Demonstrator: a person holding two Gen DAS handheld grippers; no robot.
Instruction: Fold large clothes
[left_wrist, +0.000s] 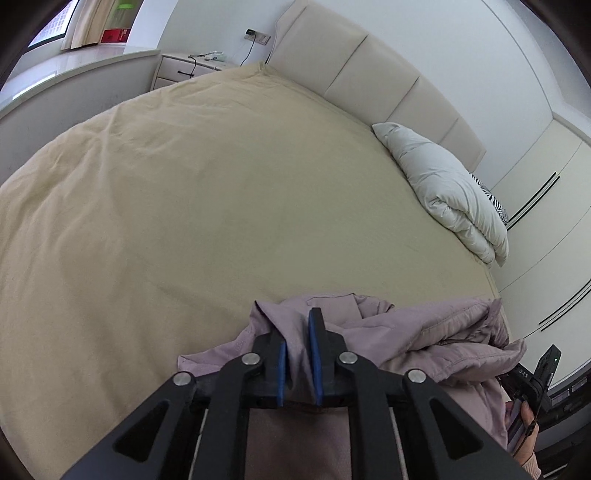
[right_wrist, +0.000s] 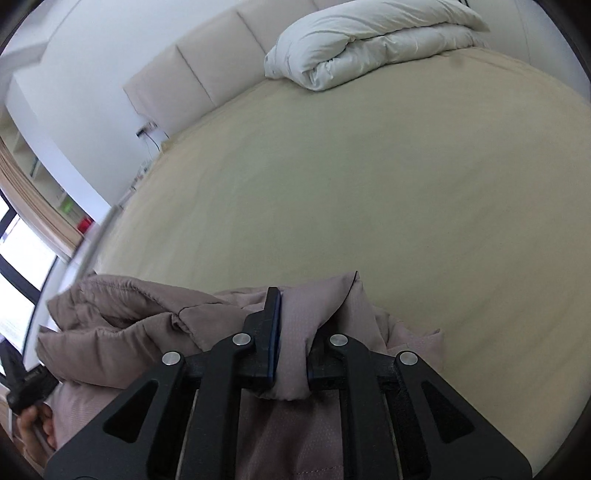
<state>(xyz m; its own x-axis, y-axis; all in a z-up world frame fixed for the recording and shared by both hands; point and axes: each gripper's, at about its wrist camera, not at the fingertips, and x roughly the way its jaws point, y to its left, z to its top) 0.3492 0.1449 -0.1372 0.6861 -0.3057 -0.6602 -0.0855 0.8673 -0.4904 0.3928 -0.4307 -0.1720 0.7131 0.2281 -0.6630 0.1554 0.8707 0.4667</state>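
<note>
Your left gripper (left_wrist: 300, 354) has its blue-padded fingers (left_wrist: 281, 373) set narrow, with a fold of the mauve padded jacket (left_wrist: 424, 332) pinched between them. Your right gripper (right_wrist: 291, 347) is likewise nearly closed, its fingers (right_wrist: 274, 332) clamped on a thick roll of the same jacket. The garment hangs bunched between both grippers at the near edge of the bed (left_wrist: 184, 203), and only its upper folds rest on the beige sheet.

Assessment: this is the laying-out step, and no fold has been made yet. The next move calls for carrying the jacket onto the open middle of the bed and drawing your hands apart so it spreads flat. Keep well clear of the white duvet (right_wrist: 369, 40) folded by the headboard (left_wrist: 369, 81).

Writing: white letters show on the other handset at the right edge of the left view, too small to read reliably.
</note>
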